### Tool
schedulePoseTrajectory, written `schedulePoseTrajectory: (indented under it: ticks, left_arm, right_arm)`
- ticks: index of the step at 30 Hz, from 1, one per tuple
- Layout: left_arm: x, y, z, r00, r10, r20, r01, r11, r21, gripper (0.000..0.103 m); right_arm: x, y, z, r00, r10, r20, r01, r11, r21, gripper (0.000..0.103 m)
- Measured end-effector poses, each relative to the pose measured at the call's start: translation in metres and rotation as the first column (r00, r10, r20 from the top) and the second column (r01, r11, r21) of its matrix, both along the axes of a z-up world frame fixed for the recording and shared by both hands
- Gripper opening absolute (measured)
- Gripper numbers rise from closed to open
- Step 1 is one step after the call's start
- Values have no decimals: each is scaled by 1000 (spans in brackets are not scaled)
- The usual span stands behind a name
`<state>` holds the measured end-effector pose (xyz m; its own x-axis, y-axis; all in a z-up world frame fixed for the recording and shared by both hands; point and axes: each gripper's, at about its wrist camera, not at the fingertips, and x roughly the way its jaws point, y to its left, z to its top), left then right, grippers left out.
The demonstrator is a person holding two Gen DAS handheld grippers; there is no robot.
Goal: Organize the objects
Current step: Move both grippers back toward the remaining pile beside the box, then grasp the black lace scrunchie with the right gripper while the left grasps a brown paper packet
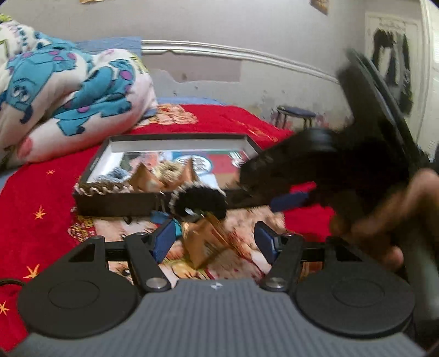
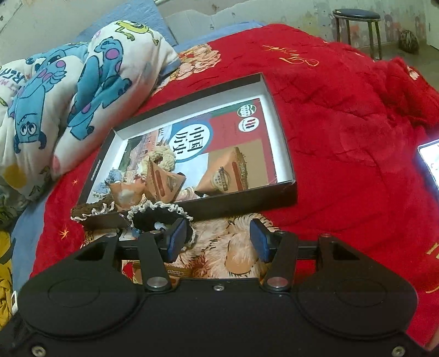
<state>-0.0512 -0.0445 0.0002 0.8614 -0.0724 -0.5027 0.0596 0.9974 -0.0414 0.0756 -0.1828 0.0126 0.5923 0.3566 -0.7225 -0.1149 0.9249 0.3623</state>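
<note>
A shallow black box [image 2: 285,153] with a picture book and several brown pyramid packets [image 2: 164,181] lies on the red blanket; it also shows in the left wrist view [image 1: 115,203]. A black scrunchie with a pale lace edge [image 2: 153,217] rests at the box's near wall, just ahead of my right gripper's left finger; it shows in the left wrist view too [image 1: 197,200]. My right gripper [image 2: 216,241] is open and empty. My left gripper [image 1: 216,241] is open, with a brown packet [image 1: 205,244] on the blanket between its fingers, untouched. The right gripper [image 1: 274,197] appears blurred in the left wrist view.
A cartoon-print duvet [image 2: 68,96] is piled to the left of the box. A brown lace-edged scrunchie [image 2: 90,210] hangs over the box's near left corner. A lit phone [image 2: 429,162] lies at the right edge. A stool [image 2: 356,24] stands beyond the bed.
</note>
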Motion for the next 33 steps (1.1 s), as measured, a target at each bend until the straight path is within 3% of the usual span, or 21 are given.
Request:
schedulePoseTrajectory:
  ticks: [3, 8, 20, 21, 23, 33]
  left_arm:
    - [5, -7, -9, 1000, -4, -29, 5, 999, 49, 76]
    - [24, -9, -23, 997, 17, -81, -10, 996, 84, 60]
    - [39, -2, -32, 990, 67, -126, -62, 997, 47, 58]
    - [41, -1, -32, 989, 70, -133, -66, 997, 36, 56]
    - [45, 1, -33, 986, 70, -154, -68, 998, 17, 41]
    - [45, 6, -32, 979, 82, -186, -84, 996, -4, 35]
  right_arm:
    - [-1, 5, -3, 1000, 25, 1, -25, 1000, -17, 50]
    - [2, 17, -12, 998, 68, -11, -68, 996, -48, 47]
    - [10, 28, -21, 996, 88, 15, -87, 995, -56, 46]
    - [11, 30, -21, 996, 89, 17, -88, 994, -61, 46]
    - [13, 33, -23, 996, 90, 20, -89, 994, -64, 46]
    - [20, 41, -29, 995, 98, 27, -95, 992, -77, 46]
